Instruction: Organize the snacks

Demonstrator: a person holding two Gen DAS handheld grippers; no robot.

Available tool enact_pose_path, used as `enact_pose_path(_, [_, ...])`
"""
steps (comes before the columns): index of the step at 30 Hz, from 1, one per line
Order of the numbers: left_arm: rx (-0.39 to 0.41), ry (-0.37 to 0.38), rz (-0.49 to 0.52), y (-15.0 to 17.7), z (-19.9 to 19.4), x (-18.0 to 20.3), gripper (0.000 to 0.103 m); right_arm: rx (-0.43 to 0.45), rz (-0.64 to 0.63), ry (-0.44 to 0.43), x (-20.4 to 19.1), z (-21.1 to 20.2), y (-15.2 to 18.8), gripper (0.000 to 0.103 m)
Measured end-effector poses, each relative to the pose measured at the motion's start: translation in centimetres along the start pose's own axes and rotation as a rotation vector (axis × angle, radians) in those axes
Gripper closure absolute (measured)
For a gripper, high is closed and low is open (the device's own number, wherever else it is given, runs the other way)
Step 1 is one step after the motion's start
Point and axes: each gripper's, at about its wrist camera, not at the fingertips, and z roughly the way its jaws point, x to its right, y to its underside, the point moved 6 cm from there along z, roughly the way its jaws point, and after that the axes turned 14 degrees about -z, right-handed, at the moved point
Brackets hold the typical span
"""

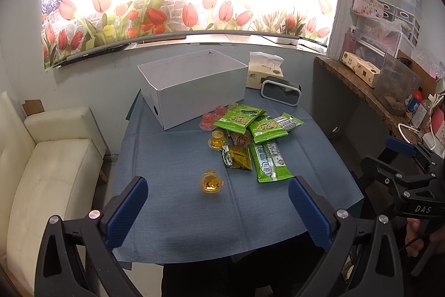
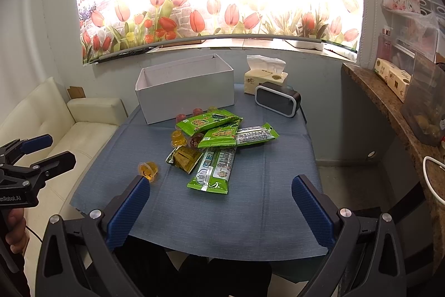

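Snacks lie piled at the table's [image 1: 180, 227] centre: green packets [image 1: 239, 117], a brown packet [image 1: 236, 157] and jelly cups [image 1: 217, 139]. One yellow jelly cup [image 1: 211, 182] sits apart, nearer the front edge. White box [image 1: 192, 88] stands near the rear edge. Left gripper [image 1: 218, 206] and right gripper [image 2: 221, 202] hover over the front edge, jaws spread, holding nothing.

Matt woven blue tablecloth [image 1: 178, 202], creased in squares. Matt white cardboard box [image 1: 194, 91]. Glossy green foil snack packets [image 2: 211, 121], crinkled. Clear shiny plastic jelly cup [image 1: 211, 181]. Soft paper tissues [image 2: 265, 64]. Cream leather-look sofa [image 1: 52, 166], smooth, faint sheen. Textured blue finger pads [image 1: 126, 216].
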Motion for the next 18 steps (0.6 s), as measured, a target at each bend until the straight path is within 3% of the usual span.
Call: enact_pose_path(18, [-0.002,0.002,0.004,-0.01,-0.06,0.03,0.000,0.001,-0.005,0.008,-0.03,-0.12,0.02,0.000])
